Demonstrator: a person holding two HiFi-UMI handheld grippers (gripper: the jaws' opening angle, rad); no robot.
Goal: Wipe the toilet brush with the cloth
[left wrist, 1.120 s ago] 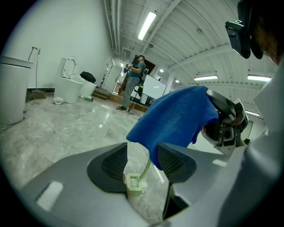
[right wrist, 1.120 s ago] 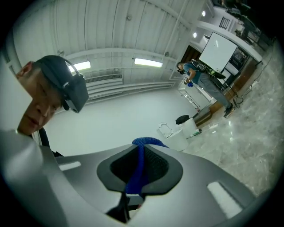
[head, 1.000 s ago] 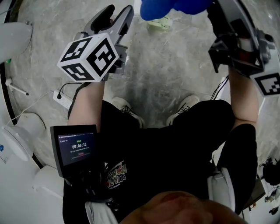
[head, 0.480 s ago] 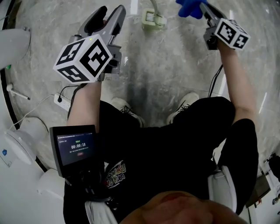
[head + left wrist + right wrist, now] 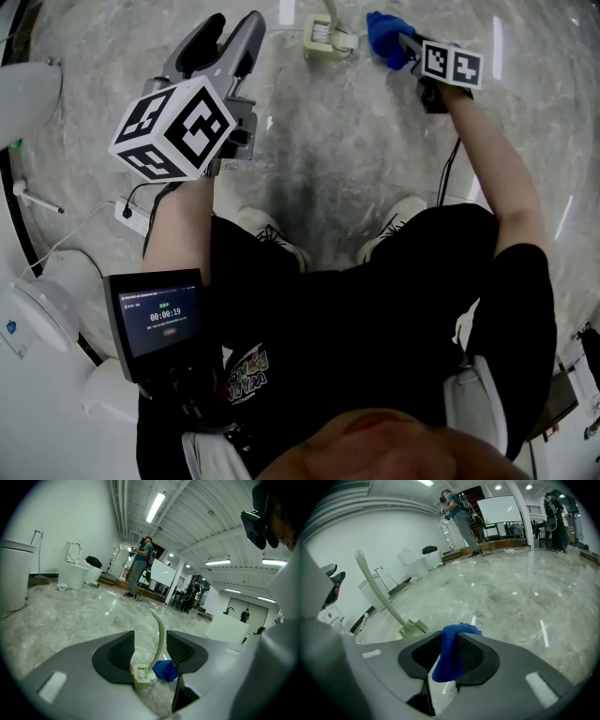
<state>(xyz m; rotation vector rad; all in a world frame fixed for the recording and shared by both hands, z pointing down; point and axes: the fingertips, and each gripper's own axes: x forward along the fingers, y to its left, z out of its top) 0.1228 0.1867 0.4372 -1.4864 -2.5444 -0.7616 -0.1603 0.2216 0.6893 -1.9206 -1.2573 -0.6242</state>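
Observation:
A pale green toilet brush stands in its holder on the marble floor; its bent handle rises from the holder. My right gripper is low, just right of the brush. Its jaws have just been opening, and the blue cloth hangs between them against the right pad, with a gap to the left pad. My left gripper hovers left of the brush, open with nothing between its fingers. In the left gripper view the brush holder and the cloth show beyond the gripper.
White toilets stand along the left wall, one close. A power strip with its cable lies on the floor at left. A person stands far off. My own shoes are below the brush.
My right gripper has dropped from high and close to the camera down to the floor beside the brush, carrying the blue cloth. The left gripper has stayed put.

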